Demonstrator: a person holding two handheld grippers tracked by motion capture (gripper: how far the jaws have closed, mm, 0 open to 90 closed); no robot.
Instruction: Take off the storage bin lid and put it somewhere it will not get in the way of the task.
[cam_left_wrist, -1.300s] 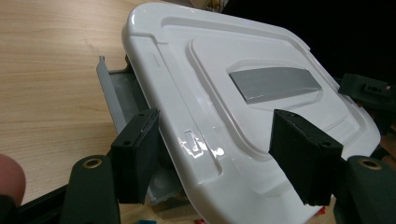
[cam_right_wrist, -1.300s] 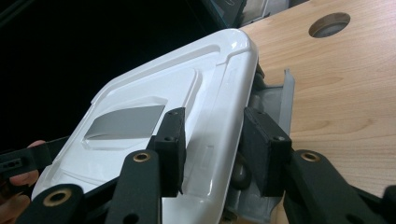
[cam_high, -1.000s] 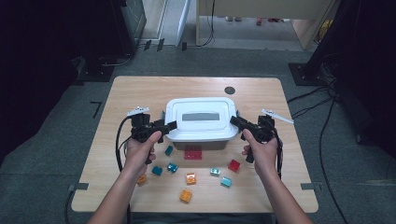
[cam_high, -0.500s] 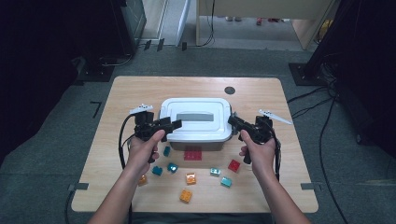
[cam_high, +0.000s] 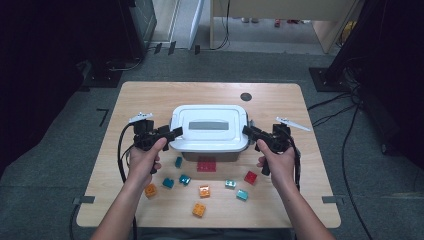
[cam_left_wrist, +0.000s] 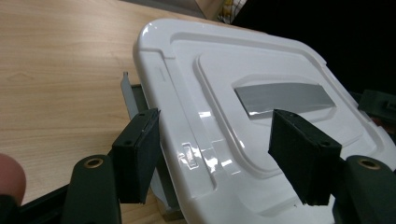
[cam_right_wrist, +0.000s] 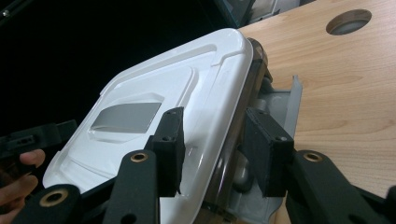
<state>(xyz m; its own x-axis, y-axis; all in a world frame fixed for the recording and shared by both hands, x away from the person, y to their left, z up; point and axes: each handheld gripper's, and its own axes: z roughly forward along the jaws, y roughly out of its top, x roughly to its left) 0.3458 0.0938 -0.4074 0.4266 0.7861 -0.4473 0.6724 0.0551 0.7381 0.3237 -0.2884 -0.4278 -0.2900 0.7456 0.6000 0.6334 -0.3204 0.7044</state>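
claws sit at the two short ends of the white plastic box lid with a grey recessed handle (cam_high: 210, 127), seen from the high view: the left claw (cam_high: 176, 133) at its left edge, the right claw (cam_high: 247, 131) at its right edge, both held by a person's hands on the light wooden table (cam_high: 150, 97).

the left gripper view gives what the high view cannot: the left claw (cam_left_wrist: 212, 158) stands wide, one jaw over the lid top, the other outside the rim beside a grey side latch (cam_left_wrist: 128, 93), neither pressing on it.

the right gripper view shows the right claw (cam_right_wrist: 215, 151) narrower, straddling the lid's rim, one jaw above the lid (cam_right_wrist: 149, 112), one below by the box's grey latch (cam_right_wrist: 285, 105); contact is hard to judge.

small coloured toy bricks (cam_high: 202, 191) lie behind both claws, toward the person.
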